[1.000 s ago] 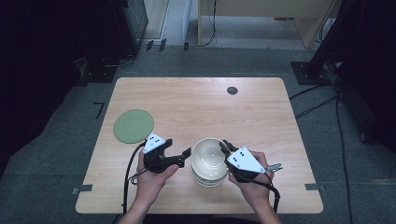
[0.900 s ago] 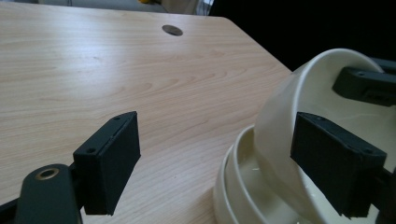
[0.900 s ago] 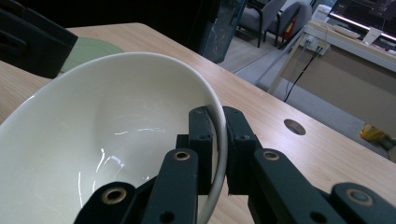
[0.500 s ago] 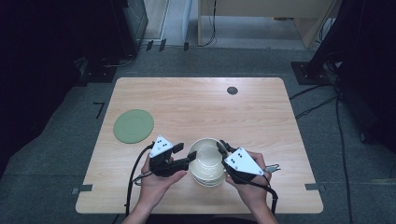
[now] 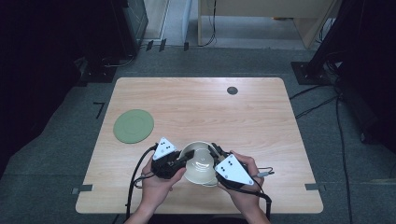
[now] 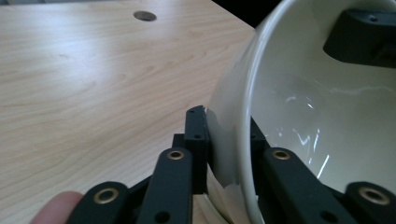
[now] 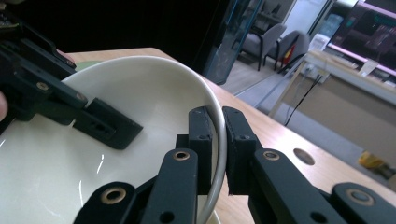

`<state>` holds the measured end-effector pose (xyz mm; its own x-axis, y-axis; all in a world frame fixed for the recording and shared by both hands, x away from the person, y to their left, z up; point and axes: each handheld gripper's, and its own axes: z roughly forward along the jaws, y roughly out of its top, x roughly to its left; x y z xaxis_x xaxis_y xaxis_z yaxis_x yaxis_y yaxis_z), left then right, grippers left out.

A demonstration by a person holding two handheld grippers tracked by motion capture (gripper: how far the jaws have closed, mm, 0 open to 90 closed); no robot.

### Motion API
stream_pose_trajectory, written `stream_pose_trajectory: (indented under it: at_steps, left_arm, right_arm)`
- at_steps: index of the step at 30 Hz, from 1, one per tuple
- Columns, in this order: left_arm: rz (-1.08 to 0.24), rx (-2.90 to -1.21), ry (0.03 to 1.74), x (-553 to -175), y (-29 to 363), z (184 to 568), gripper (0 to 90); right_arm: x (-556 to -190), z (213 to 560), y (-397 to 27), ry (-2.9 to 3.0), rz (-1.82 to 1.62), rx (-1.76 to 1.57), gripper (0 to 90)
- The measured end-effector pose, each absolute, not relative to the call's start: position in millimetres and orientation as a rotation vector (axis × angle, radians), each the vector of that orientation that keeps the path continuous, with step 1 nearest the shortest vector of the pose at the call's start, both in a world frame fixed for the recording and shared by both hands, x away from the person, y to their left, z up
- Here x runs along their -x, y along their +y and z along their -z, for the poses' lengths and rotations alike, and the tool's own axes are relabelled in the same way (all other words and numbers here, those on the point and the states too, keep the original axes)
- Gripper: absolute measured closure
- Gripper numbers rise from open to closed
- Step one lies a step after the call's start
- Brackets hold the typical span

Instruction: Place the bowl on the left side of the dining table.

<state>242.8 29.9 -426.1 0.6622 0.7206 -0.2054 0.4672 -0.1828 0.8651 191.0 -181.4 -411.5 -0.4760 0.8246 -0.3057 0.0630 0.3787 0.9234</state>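
Two tongs clamp one glossy cream ceramic bowl (image 5: 200, 162) by opposite sides of its rim: the left tongs (image 5: 181, 161) pinch its wall (image 6: 233, 140) to the bowl's left, the right tongs (image 5: 215, 154) bite the rim (image 7: 219, 135) to its right. The bowl sits near the front edge of the pale wooden desk (image 5: 196, 107), well apart from the flat green round plate (image 5: 133, 125) to its left, possibly resting on a second bowl beneath. To lift cleanly, I'd raise both hands together, level, keeping equal squeeze.
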Motion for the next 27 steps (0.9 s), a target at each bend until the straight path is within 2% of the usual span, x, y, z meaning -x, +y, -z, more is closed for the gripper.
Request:
stream_pose_trajectory:
  at_steps: [13,14,17,20,23,24,27]
  left_arm:
    - [-0.333,-1.767,0.925,-241.4,40.7,421.8,84.1]
    - [-0.339,-1.759,0.930,-241.8,42.2,421.3,84.2]
    - [-0.344,-1.731,0.949,-244.7,50.6,419.4,84.2]
    - [-0.349,-1.702,0.973,-248.3,60.5,417.6,84.2]
    - [-0.371,-1.686,0.989,-250.9,68.6,416.1,84.2]
    - [-0.374,-1.677,0.997,-251.8,71.4,415.7,84.2]
    - [-0.384,-1.654,1.015,-254.9,80.3,414.6,84.2]
  right_arm:
    - [-186.4,408.1,-174.6,1.765,-1.236,-0.796,81.6]
    - [-186.7,406.8,-176.1,1.761,-1.260,-0.809,78.1]
    - [-187.7,402.1,-181.2,1.744,-1.319,-0.852,60.0]
    - [-190.6,396.0,-187.7,1.721,-1.374,-0.965,32.6]
    - [-193.9,390.7,-197.1,1.736,-1.484,-1.040,24.0]
    - [-194.2,389.5,-199.6,1.727,-1.492,-1.051,24.6]
    - [-195.2,387.8,-207.1,1.710,-1.480,-1.062,18.8]
